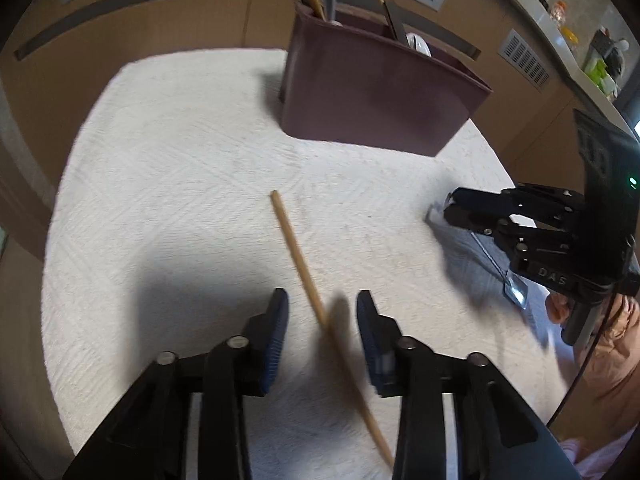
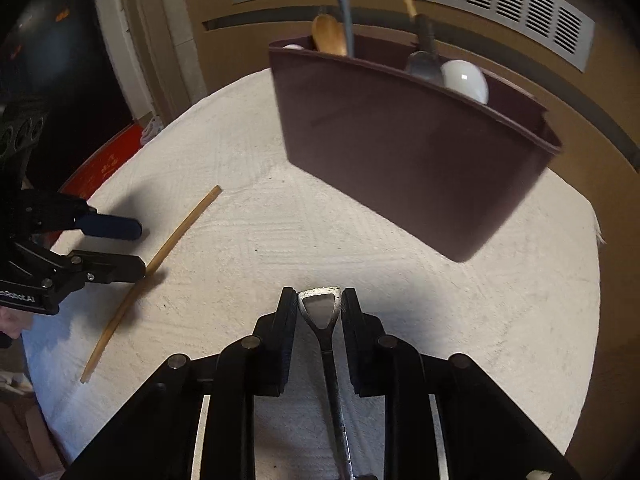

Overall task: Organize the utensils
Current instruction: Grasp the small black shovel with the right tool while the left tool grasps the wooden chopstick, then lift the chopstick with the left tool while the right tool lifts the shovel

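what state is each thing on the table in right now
left gripper: open, astride the chopstick
chopstick: flat on the white cloth
right gripper: shut on the metal utensil
utensil holder: upright, holding several utensils

Plenty of bare cloth (image 1: 180, 184) between the two grippers, only the chopstick (image 1: 296, 256) lying there, and the holder (image 2: 400, 152) blocks the back.

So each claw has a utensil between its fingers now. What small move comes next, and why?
Probably lift the right gripper toward the maroon holder: its jaws are shut on the metal utensil's handle, and other utensils already stand in the holder. The left gripper straddles the wooden chopstick with gaps on both sides, so it should close first.
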`<state>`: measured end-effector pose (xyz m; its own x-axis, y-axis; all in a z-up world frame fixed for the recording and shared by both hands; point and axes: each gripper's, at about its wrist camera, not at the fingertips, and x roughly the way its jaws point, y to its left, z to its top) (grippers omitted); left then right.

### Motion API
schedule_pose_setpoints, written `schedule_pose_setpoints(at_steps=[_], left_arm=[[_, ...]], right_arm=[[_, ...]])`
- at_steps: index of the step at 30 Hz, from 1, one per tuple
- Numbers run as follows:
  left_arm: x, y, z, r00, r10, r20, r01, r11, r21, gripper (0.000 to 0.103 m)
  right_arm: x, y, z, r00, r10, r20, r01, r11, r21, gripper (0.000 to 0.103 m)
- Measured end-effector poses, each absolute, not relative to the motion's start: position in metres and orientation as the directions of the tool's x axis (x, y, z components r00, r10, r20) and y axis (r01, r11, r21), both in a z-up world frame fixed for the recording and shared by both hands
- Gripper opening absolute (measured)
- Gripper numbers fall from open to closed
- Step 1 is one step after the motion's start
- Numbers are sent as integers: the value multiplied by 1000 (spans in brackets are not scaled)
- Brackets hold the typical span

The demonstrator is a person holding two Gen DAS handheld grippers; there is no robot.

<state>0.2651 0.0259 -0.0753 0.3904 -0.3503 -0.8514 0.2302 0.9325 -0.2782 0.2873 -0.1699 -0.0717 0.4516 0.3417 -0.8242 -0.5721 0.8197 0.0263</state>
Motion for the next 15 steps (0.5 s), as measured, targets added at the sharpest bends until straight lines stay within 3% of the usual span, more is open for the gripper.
schedule_pose_setpoints(at_steps=[2,6,12,13,15], left_arm=[[278,20,-78,345,-328,-879,216,939,-266,23],[300,4,-80,291,-236,-927,211,961,-178,21],[304,-10,-78,310,-176,-934,240,965,-102,9],[301,-9,-77,325,-184,-928,231,967,-111,7],[290,-7,-67,387,-216,-896,222,965,-137,6]], right_arm=[[279,-179,-65,489,333,-806,-547,837,14,20],[262,-185,-55,559,295,-775,-516,855,-47,20],[250,-206,-41,589,345,-731,-486,874,20,19],[248,-207,-40,598,346,-723,-475,879,28,11],[241,-211,-34,619,351,-702,-455,889,43,8]])
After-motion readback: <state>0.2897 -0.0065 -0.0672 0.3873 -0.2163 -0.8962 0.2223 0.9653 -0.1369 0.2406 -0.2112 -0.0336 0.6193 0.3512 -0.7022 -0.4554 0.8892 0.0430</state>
